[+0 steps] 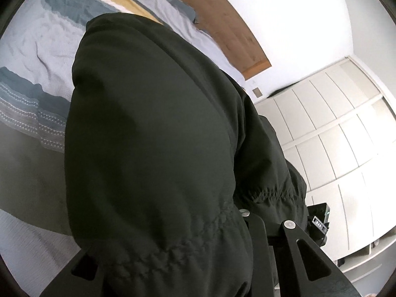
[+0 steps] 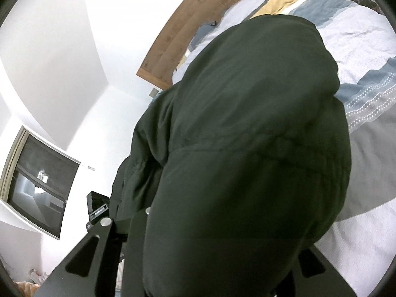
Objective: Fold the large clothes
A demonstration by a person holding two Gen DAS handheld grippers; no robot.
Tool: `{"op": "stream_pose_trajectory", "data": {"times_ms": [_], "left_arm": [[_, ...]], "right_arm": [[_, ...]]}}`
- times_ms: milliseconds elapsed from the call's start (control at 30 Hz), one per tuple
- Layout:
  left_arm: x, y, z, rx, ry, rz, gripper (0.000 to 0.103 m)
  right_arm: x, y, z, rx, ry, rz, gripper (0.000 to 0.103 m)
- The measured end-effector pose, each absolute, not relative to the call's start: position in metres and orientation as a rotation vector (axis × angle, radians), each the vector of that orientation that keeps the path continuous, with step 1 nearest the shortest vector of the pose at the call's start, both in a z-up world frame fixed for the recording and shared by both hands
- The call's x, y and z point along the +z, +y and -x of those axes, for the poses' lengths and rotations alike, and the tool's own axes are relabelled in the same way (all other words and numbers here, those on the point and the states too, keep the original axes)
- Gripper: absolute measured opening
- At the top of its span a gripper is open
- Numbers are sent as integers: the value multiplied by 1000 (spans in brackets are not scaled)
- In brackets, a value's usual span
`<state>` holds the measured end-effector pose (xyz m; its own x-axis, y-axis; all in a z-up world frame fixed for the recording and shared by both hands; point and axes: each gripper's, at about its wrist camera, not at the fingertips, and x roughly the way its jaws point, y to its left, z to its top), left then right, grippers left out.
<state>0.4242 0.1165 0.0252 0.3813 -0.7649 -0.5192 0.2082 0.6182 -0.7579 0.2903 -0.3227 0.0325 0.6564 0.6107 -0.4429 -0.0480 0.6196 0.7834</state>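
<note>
Jacket (image 1: 153,148) hangs lengthwise from both grippers, prob. hem uppermost, over bed (image 1: 37,57).

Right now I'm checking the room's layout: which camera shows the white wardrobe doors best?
The left wrist view: the white wardrobe doors fill its right side, beside the dark jacket. The right wrist view shows none of them, only jacket, bed and a window.

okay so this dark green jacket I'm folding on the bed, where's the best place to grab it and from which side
Grip the dark green jacket at its gathered elastic hem, one corner per claw, coming from the near edge, probably. The bunched seam gives thick cloth to pinch, and the body hangs freely beyond it above the striped bedspread. The left claw and right claw are both shut there.
</note>
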Motion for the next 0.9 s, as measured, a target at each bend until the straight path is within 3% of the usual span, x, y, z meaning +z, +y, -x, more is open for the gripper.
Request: {"op": "stream_pose_trajectory", "data": {"times_ms": [133, 400, 500, 567, 633, 667, 733, 900], "left_arm": [[12, 110, -423, -660, 989, 598, 23], [-66, 81, -430, -518, 1099, 359, 26], [-79, 87, -433, -483, 1119, 362, 43], [-84, 99, -429, -453, 1136, 360, 64], [-83, 107, -432, -415, 1136, 332, 82], [-81, 111, -432, -400, 1133, 326, 90], [-74, 120, -433, -367, 1124, 333, 95], [-63, 159, -413, -298, 1096, 342, 97]], "right_arm": [[11, -343, -281, 407, 770, -839, 24], [-60, -349, -269, 258, 865, -815, 25], [-73, -362, -268, 184, 897, -784, 30], [-84, -370, -269, 133, 933, -770, 39], [-86, -377, -268, 52, 958, -730, 57], [-87, -381, -267, 41, 962, -731, 61], [-87, -389, -262, 16, 966, -740, 71], [-65, -402, -246, -60, 956, -691, 83]]}}
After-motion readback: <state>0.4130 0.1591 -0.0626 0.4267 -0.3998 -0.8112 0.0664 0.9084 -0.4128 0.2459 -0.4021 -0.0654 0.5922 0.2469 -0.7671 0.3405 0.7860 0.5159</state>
